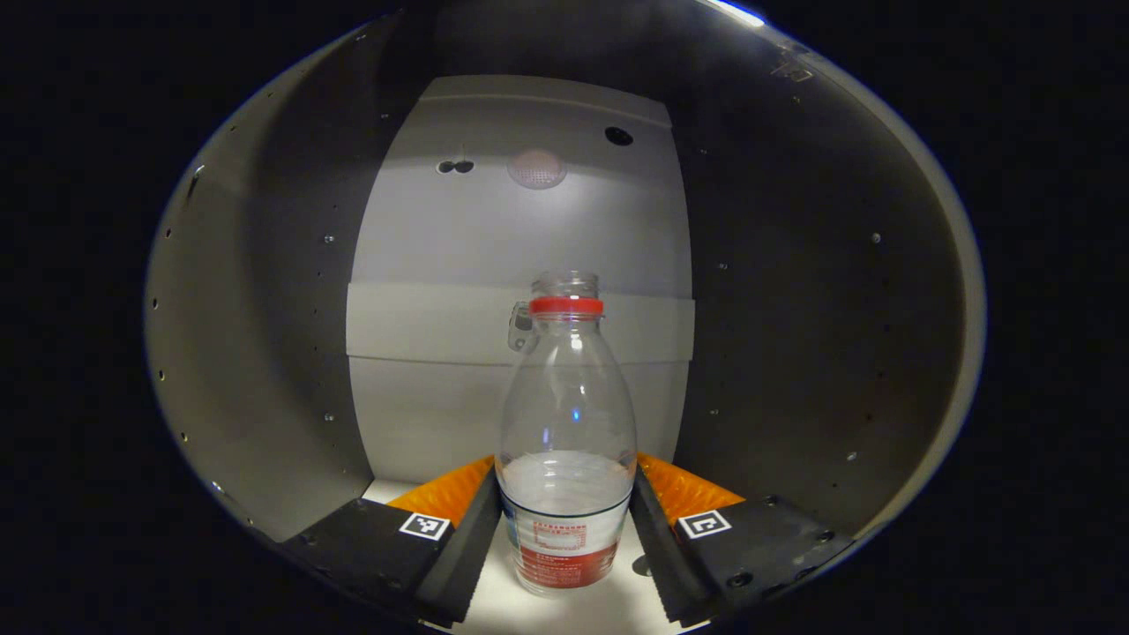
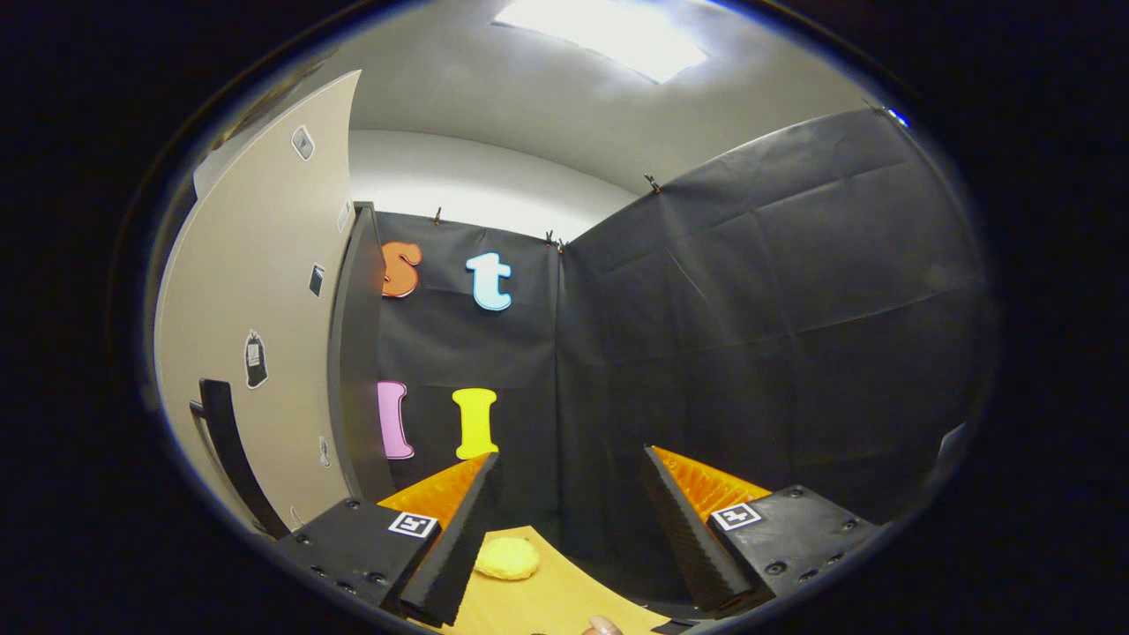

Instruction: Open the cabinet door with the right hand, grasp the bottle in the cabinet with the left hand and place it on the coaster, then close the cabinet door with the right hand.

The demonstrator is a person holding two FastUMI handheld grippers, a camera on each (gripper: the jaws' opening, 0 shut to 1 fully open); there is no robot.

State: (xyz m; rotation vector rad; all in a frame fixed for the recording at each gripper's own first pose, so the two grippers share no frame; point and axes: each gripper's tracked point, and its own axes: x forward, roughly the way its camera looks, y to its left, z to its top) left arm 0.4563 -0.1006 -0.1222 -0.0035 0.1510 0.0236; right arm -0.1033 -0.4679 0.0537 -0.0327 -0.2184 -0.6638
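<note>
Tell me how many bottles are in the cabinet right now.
1: a clear plastic bottle with a red neck ring stands upright on the cabinet floor, between the left gripper fingers. Others could be hidden outside the camera's view.

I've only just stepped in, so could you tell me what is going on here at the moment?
A person is working with a handheld gripper in each hand. The left gripper is reaching into the cabinet, its fingers on either side of the lower part of the uncapped clear bottle, which stands upright on the cabinet floor. Whether they already press on it is hard to tell. The right gripper is open and holds nothing, beside the opened cabinet door. The yellow coaster lies on the wooden table, not yet used.
</note>
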